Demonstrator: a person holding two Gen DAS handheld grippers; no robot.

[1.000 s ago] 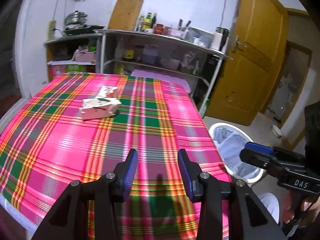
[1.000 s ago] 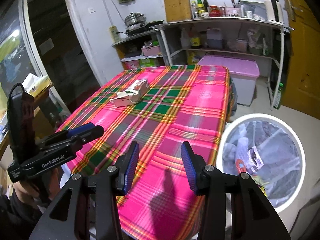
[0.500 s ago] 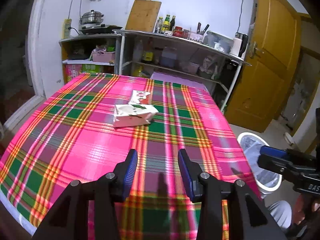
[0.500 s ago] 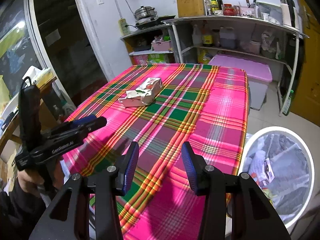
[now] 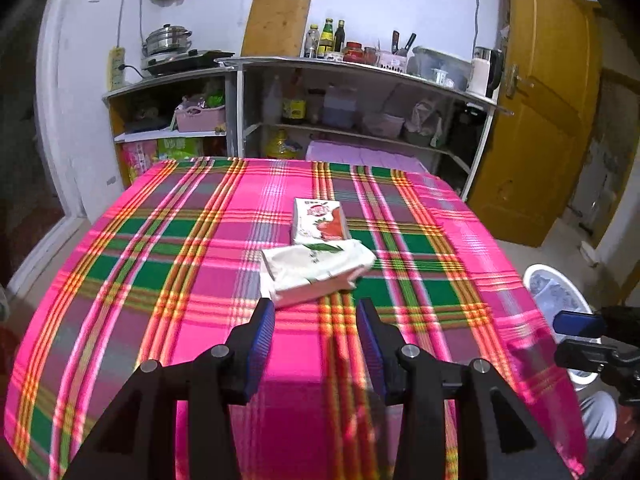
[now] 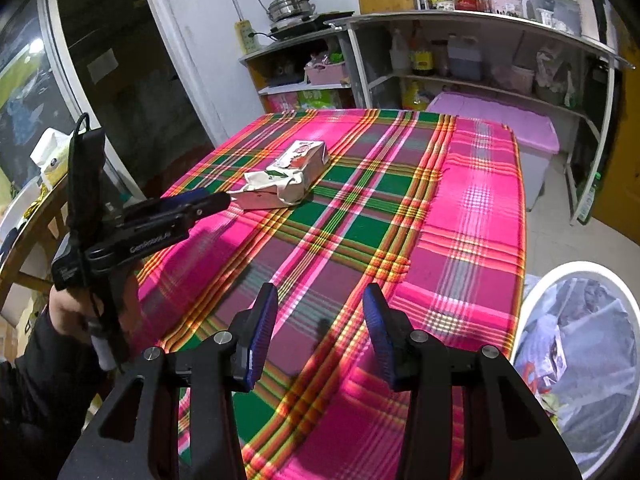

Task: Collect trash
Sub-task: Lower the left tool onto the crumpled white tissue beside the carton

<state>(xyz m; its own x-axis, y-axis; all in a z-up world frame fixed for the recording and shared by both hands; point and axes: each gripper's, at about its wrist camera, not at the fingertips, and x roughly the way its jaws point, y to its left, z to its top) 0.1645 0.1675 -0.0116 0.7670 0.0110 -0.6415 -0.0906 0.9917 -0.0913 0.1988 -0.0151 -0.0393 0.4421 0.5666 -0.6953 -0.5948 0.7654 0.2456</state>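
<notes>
Two pieces of trash lie together on the plaid tablecloth [image 5: 160,280]: a crumpled white carton with green leaf print [image 5: 316,270] [image 6: 272,188] and, just behind it, a flat white-and-red juice carton [image 5: 320,222] [image 6: 302,156]. My left gripper [image 5: 316,316] is open with nothing between its blue pads, its tips just short of the white carton. My right gripper [image 6: 320,304] is open and empty over the near right part of the table. The left gripper [image 6: 204,200] also shows in the right wrist view, pointing at the cartons. A white bin [image 6: 600,276] with a clear liner stands on the floor at the table's right.
Metal shelves [image 5: 360,68] with bottles, jars and a cooker line the back wall. A purple-lidded box [image 6: 520,124] sits beyond the table. A yellow door [image 5: 540,120] is at the right. A wooden side table [image 6: 36,216] is at the left.
Both grippers have moved forward over the table toward the cartons. The left one has come close to the white carton. The bin has slid toward the right edge of both views.
</notes>
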